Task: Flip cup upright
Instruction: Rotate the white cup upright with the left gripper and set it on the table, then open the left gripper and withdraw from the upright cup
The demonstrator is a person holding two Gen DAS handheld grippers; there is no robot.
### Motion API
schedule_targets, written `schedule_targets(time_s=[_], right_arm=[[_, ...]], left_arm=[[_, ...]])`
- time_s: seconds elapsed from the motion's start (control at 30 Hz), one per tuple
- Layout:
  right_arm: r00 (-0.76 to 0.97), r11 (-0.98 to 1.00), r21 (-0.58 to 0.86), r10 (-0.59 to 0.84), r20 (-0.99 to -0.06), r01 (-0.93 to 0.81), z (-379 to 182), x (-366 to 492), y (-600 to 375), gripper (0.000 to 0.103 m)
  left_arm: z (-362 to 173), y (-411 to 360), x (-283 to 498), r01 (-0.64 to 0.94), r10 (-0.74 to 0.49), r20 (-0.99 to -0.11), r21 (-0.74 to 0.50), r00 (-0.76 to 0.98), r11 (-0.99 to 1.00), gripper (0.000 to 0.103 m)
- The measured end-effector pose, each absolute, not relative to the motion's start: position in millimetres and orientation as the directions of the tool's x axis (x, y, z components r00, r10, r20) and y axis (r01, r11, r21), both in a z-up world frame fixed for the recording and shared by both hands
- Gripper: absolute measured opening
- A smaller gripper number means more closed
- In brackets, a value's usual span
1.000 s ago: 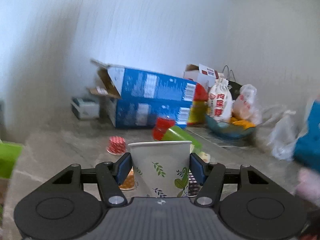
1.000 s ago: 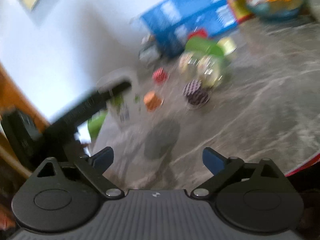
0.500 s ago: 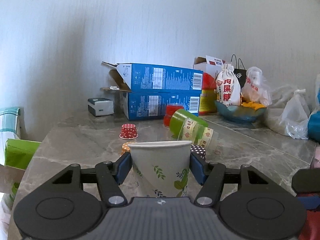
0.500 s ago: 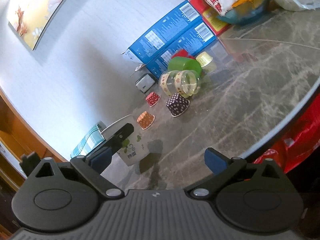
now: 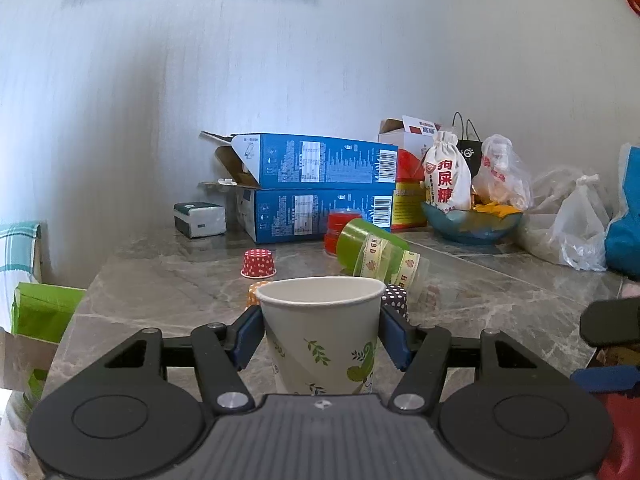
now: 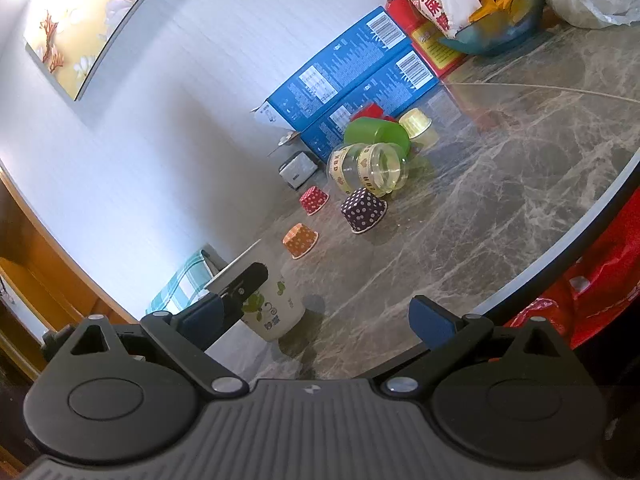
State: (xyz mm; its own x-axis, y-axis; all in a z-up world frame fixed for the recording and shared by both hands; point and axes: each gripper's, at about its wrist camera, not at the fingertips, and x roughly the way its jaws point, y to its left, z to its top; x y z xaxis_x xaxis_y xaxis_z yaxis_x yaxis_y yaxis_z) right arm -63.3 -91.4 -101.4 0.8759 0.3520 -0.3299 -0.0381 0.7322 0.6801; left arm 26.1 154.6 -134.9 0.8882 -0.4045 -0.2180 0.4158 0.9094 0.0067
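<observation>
The paper cup [image 5: 320, 332] is gripped upright, mouth up, between the pads of the left claw [image 5: 320, 340], its base on or just above the desk [image 6: 500, 208], while the right claw [image 6: 320, 316] is held open and empty, apart.

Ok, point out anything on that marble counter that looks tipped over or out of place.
The clear plastic jar with the green lid lies on its side, mouth open. Three small dotted paper baking cups, red, orange and dark purple, sit upside down. The white leaf-print paper cup stands upright in the left claw.
</observation>
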Motion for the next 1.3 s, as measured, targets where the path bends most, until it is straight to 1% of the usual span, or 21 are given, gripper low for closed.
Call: schedule_targets(time_s=[0.17, 0.27, 0.37, 0.4, 0.43, 0.47, 0.5, 0.53, 0.6, 0.67, 0.73, 0.8, 0.87, 0.97, 1.07, 1.17, 1.23, 1.3], right_arm=[[0.874, 0.733, 0.679, 0.356, -0.330, -0.042, -100.4, -62.5, -90.1, 0.100], [0.873, 0.743, 0.668, 0.353, -0.336, -0.043, -98.1, -62.3, -87.3, 0.100], [0.872, 0.747, 0.663, 0.350, -0.342, -0.040, -98.0, -61.4, -86.0, 0.100], [0.872, 0.750, 0.661, 0.347, -0.345, -0.037, -98.1, -60.8, -85.7, 0.100], [0.873, 0.752, 0.658, 0.343, -0.348, -0.034, -98.3, -60.2, -85.4, 0.100], [0.873, 0.754, 0.656, 0.341, -0.350, -0.032, -97.8, -59.7, -84.8, 0.100], [0.873, 0.757, 0.653, 0.339, -0.351, -0.031, -97.5, -59.8, -84.2, 0.100], [0.874, 0.760, 0.649, 0.337, -0.351, -0.032, -96.8, -60.1, -83.3, 0.100], [0.876, 0.767, 0.641, 0.329, -0.353, -0.029, -95.3, -60.0, -81.5, 0.101], [0.879, 0.780, 0.625, 0.314, -0.358, -0.024, -93.5, -60.2, -79.0, 0.102], [0.881, 0.805, 0.593, 0.294, -0.372, -0.018, -90.7, -60.4, -73.3, 0.102], [0.878, 0.847, 0.531, 0.254, -0.404, -0.001, -85.9, -60.5, -62.7, 0.102], [0.880, 0.893, 0.450, 0.201, -0.431, 0.017, -79.8, -61.4, -48.5, 0.102], [0.878, 0.941, 0.332, 0.109, -0.467, 0.060, -67.2, -61.5, -28.2, 0.102], [0.855, 0.961, 0.249, 0.026, -0.518, 0.122, -52.8, -60.7, -14.3, 0.102], [0.835, 0.966, 0.230, 0.031, -0.549, 0.115, -39.6, -61.4, -4.1, 0.102], [0.828, 0.966, 0.241, 0.059, -0.557, 0.094, -30.4, -64.7, 1.3, 0.102], [0.827, 0.960, 0.268, 0.085, -0.556, 0.082, -18.7, -69.4, 6.2, 0.102]], left_arm=[[-136.3, 157.3, 23.1, 0.429, -0.414, -0.220, 0.025, 0.883, 0.903, 0.067], [-138.6, 159.4, 20.1, 0.428, -0.407, -0.236, 0.046, 0.883, 0.903, 0.068], [-139.4, 163.5, 21.1, 0.433, -0.408, -0.253, 0.046, 0.877, 0.900, 0.068], [-138.9, 165.1, 22.0, 0.437, -0.413, -0.258, 0.042, 0.874, 0.898, 0.069], [-138.7, 167.1, 23.2, 0.445, -0.421, -0.268, 0.035, 0.867, 0.895, 0.073], [-138.3, 168.5, 24.6, 0.457, -0.432, -0.281, 0.028, 0.857, 0.889, 0.083], [-137.8, 171.0, 25.7, 0.472, -0.447, -0.293, 0.017, 0.845, 0.881, 0.089], [-137.3, 172.8, 26.0, 0.483, -0.459, -0.299, 0.007, 0.836, 0.875, 0.091], [-137.7, 177.4, 26.7, 0.506, -0.483, -0.315, -0.011, 0.817, 0.862, 0.100], [-139.3, 182.6, 25.5, 0.527, -0.500, -0.332, -0.010, 0.800, 0.850, 0.100], [-141.9, 189.7, 23.1, 0.545, -0.511, -0.368, -0.012, 0.777, 0.838, 0.100], [-143.3, 200.7, 19.3, 0.553, -0.519, -0.401, -0.036, 0.755, 0.832, 0.100], [-141.1, 213.6, 20.0, 0.554, -0.533, -0.433, -0.089, 0.726, 0.828, 0.100], [-128.7, 229.3, 24.8, 0.503, -0.488, -0.514, -0.122, 0.706, 0.856, 0.100], [-108.7, 240.6, 18.0, 0.486, -0.451, -0.522, -0.079, 0.724, 0.871, 0.100], [-89.9, 245.7, 8.4, 0.471, -0.401, -0.520, 0.002, 0.754, 0.882, 0.100], [-76.9, 251.4, 5.2, 0.468, -0.399, -0.516, 0.004, 0.758, 0.884, 0.100], [-60.1, 256.5, 4.7, 0.469, -0.405, -0.536, -0.019, 0.741, 0.883, 0.100]])
